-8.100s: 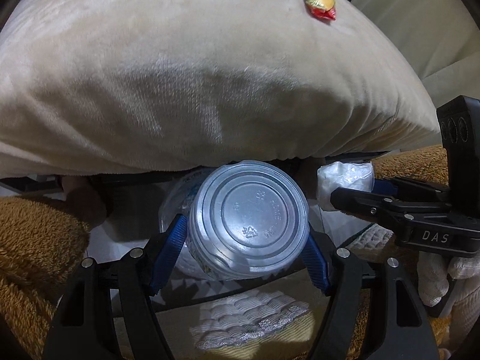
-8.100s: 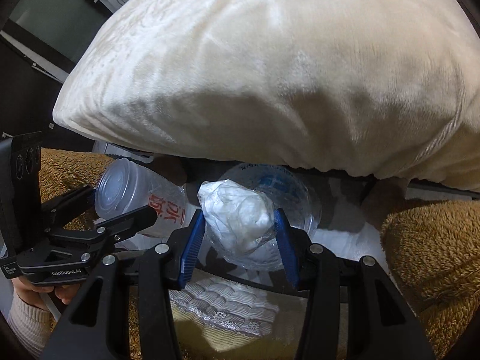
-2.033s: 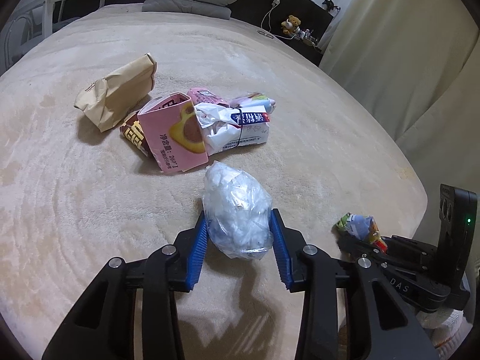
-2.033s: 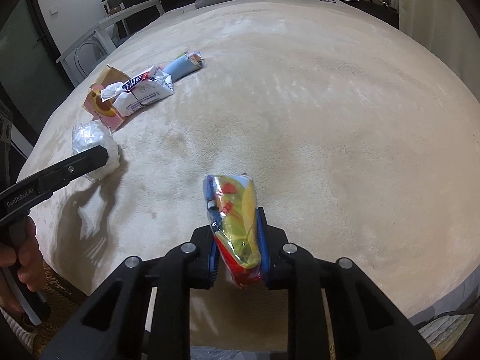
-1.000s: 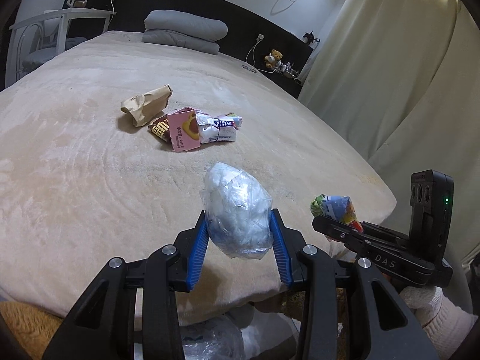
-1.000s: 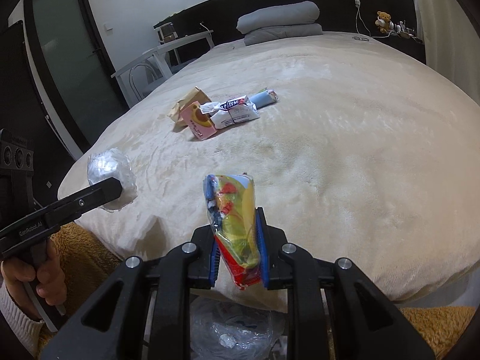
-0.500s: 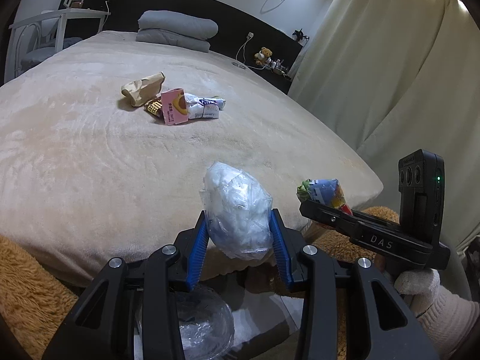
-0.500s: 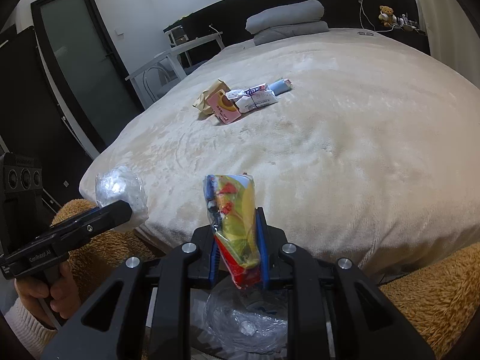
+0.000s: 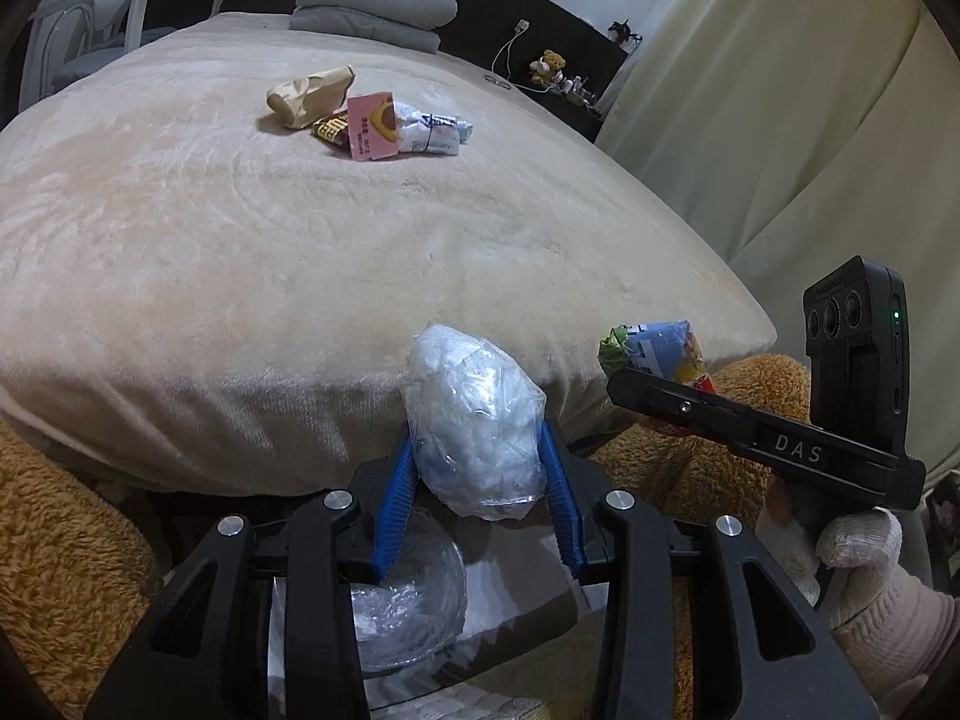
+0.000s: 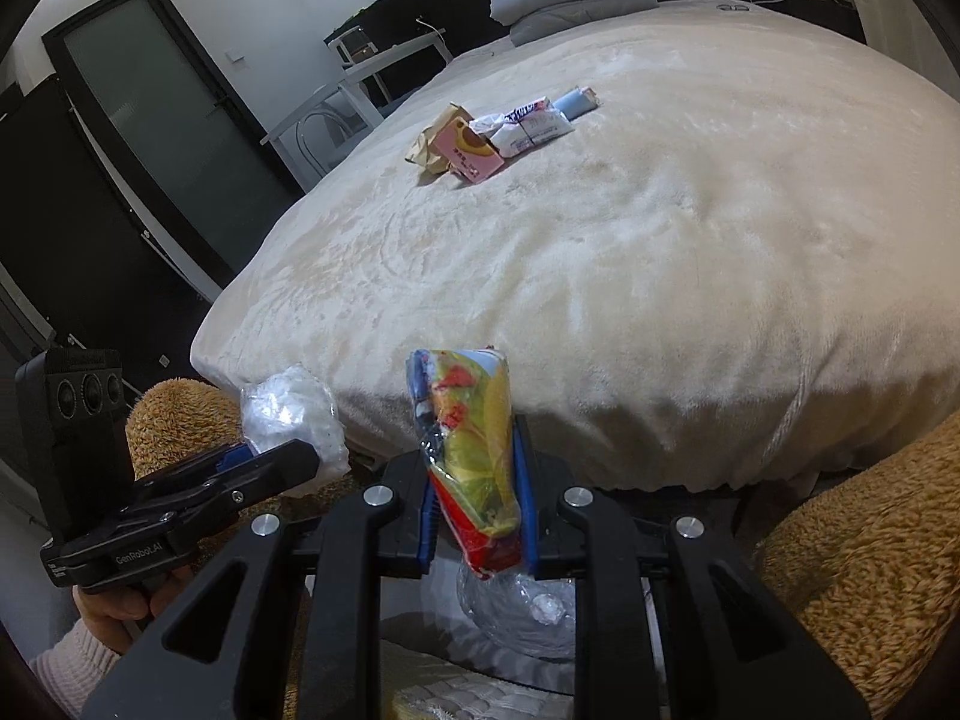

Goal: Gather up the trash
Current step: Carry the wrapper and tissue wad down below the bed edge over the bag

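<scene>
My left gripper [image 9: 477, 468] is shut on a crumpled clear plastic wad [image 9: 474, 420], held off the near edge of the beige bed [image 9: 300, 240]. My right gripper [image 10: 474, 498] is shut on a yellow and red snack wrapper [image 10: 471, 450]. Each gripper shows in the other view: the right gripper [image 9: 660, 375] with the snack wrapper [image 9: 657, 348], the left gripper [image 10: 282, 456] with the plastic wad [image 10: 291, 414]. Below both sits a clear plastic cup [image 9: 408, 600] [image 10: 528, 612] in the gap at the bed's foot. A pile of wrappers [image 9: 372, 120] [image 10: 492, 138] lies far up the bed.
Brown fleece [image 9: 66, 540] [image 10: 852, 570] flanks the gap on both sides. Grey pillows [image 9: 372, 6] lie at the head of the bed, a curtain [image 9: 780, 120] hangs on the right, and a dark door [image 10: 150, 120] and white table [image 10: 360, 78] stand at the left.
Both grippers have drawn back from the bed and sunk, carrying their loads. The bed's near edge and the clear cup below have come further into view.
</scene>
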Action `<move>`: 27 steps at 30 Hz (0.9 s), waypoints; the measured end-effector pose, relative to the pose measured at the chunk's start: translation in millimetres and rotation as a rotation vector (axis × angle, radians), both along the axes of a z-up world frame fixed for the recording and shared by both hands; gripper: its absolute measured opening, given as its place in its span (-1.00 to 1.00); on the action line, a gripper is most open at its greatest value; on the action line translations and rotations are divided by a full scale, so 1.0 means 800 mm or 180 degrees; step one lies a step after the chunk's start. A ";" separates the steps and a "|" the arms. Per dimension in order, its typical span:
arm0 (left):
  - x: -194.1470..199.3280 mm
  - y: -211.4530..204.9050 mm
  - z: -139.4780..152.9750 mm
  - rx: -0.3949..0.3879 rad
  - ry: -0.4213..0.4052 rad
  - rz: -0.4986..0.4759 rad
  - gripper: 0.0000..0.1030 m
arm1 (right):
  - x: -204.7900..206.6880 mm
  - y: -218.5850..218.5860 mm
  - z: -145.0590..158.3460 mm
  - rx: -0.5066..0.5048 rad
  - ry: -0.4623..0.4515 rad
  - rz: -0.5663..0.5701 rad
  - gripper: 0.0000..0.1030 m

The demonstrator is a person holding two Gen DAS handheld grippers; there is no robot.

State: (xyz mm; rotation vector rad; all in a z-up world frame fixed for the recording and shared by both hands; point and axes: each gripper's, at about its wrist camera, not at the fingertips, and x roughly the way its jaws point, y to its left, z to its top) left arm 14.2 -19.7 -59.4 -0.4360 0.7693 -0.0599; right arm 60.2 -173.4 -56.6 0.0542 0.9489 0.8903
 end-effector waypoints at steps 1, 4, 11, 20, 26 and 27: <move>-0.001 0.000 -0.002 0.0002 0.0019 -0.0007 -0.25 | 0.000 0.001 -0.004 -0.0013 0.0049 0.0004 -0.58; -0.002 0.000 -0.013 -0.0045 0.0136 -0.0009 -0.25 | 0.000 0.005 -0.018 -0.0101 0.0204 0.0017 -0.58; 0.003 -0.003 -0.043 -0.0055 0.0486 -0.0067 -0.25 | 0.009 0.014 -0.054 -0.0355 0.0586 0.0040 -0.58; 0.018 -0.013 -0.083 0.0043 0.1033 -0.0165 -0.24 | 0.016 0.033 -0.098 -0.0722 0.0968 0.0076 -0.58; 0.020 -0.018 -0.104 0.0103 0.1301 -0.0227 -0.24 | 0.014 0.048 -0.122 -0.0993 0.1100 0.0121 -0.57; 0.020 -0.018 -0.107 0.0091 0.1346 -0.0233 -0.24 | 0.015 0.049 -0.126 -0.1023 0.1139 0.0122 -0.57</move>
